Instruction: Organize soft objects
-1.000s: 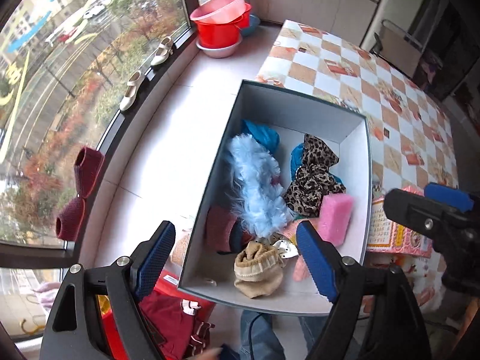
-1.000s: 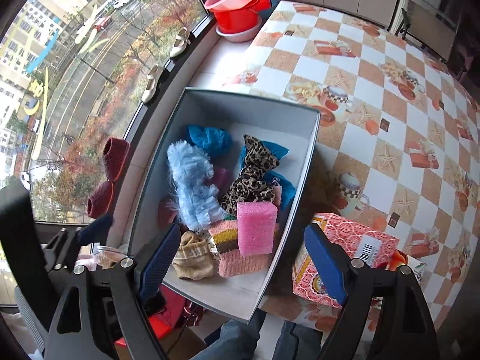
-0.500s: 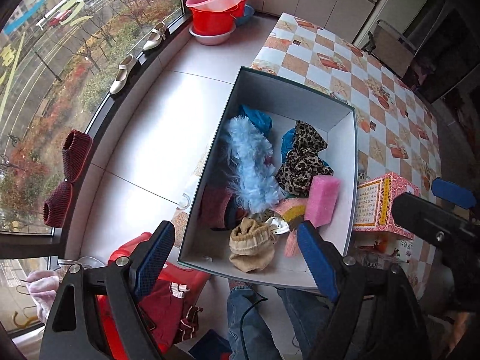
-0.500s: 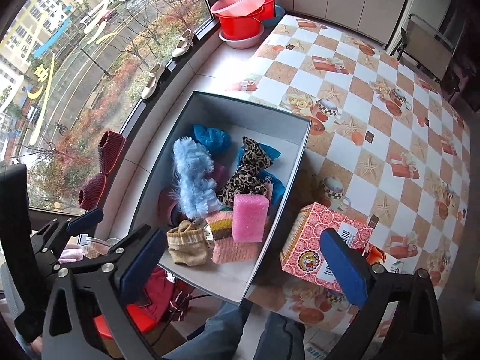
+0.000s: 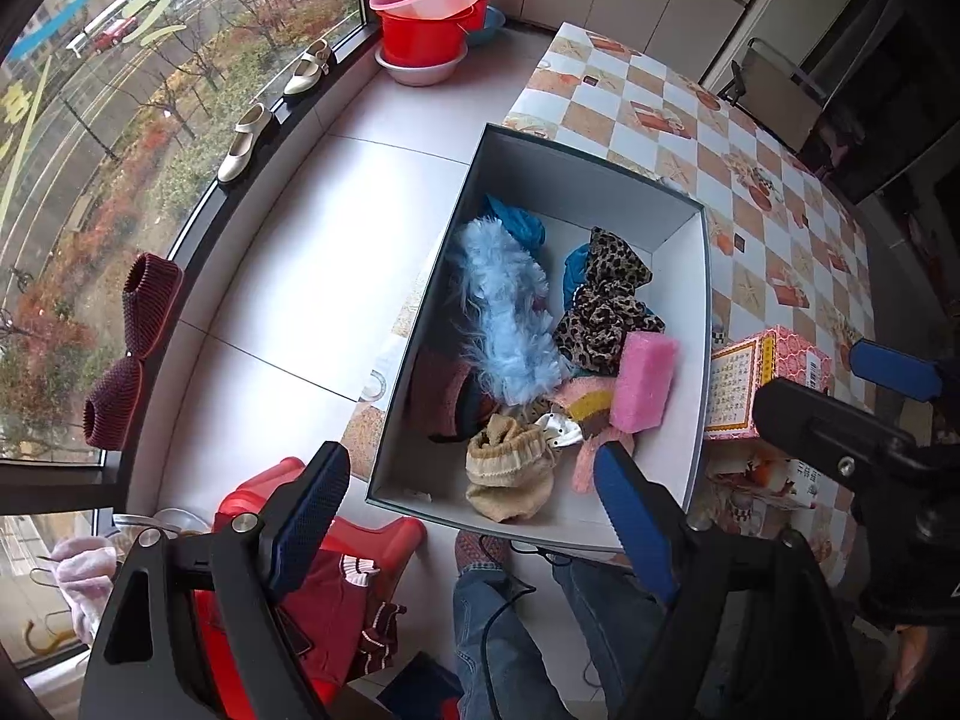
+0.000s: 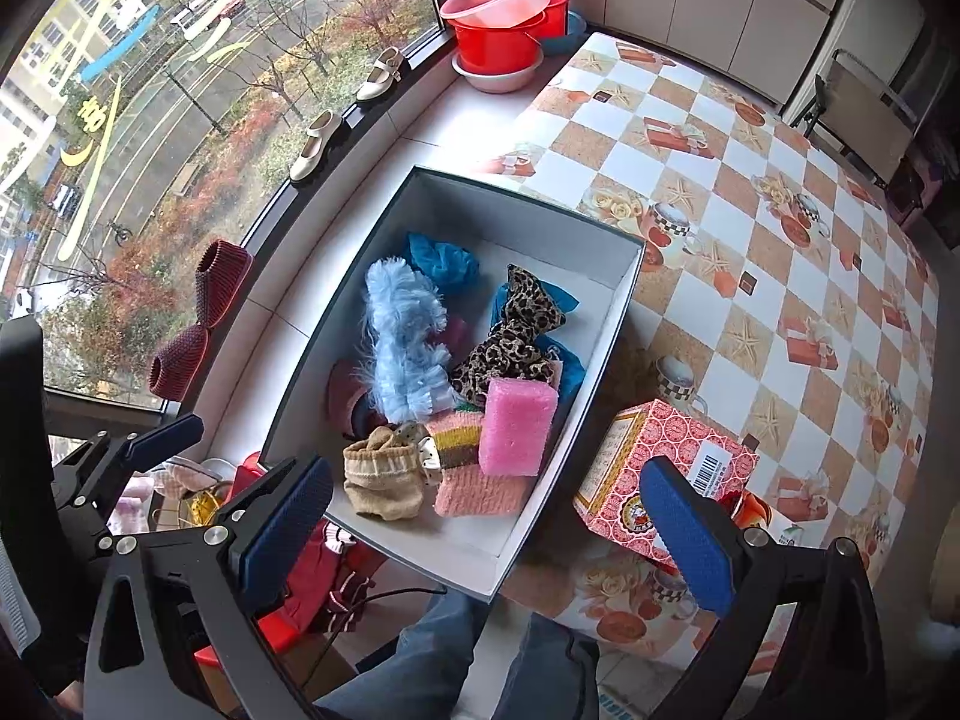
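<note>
Checkered tablecloth beside a window, both tongs hanging steeply downward.
Left gripper gapes empty; right gripper, jaws just opened wider, holds nothing; below lies the grey cardboard box with pink foam sponge, fluffy light-blue cloth, leopard-print fabric.

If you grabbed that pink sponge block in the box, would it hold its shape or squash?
The pink sponge looks porous and foamy, so probably it dents under the pads and springs back. Likely very light for its bulk. It leans on other soft things in the box, so it may tip when nudged.
</note>
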A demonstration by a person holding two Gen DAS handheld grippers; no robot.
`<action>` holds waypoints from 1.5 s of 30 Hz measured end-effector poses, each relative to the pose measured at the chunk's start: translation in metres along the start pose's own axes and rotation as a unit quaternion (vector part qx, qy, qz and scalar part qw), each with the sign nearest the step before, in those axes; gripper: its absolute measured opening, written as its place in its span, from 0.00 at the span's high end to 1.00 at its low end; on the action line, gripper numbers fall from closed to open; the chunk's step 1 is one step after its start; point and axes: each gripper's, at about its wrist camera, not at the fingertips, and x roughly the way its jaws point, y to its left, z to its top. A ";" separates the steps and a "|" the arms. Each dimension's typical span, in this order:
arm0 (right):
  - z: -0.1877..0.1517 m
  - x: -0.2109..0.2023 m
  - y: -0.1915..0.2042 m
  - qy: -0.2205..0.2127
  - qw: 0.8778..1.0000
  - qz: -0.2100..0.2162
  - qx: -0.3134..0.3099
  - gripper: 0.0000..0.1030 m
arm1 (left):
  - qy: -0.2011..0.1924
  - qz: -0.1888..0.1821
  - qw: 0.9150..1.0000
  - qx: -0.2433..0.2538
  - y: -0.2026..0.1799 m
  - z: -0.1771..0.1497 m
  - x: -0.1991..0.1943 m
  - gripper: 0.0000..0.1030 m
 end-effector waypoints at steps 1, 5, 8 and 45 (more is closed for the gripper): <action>0.000 0.000 0.000 0.001 1.000 0.001 0.001 0.00 | 0.000 0.001 1.000 0.002 0.000 0.000 0.000 0.17; -0.001 0.001 0.001 0.002 1.000 0.002 0.005 0.00 | 0.003 0.003 1.000 0.006 -0.001 -0.002 0.000 0.17; -0.001 0.001 0.001 0.003 1.000 0.001 0.008 0.00 | 0.003 0.005 1.000 0.012 -0.002 -0.003 0.000 0.17; -0.003 0.013 0.002 0.027 0.999 -0.023 0.023 0.00 | 0.043 -0.013 0.997 0.056 -0.009 -0.015 0.010 0.16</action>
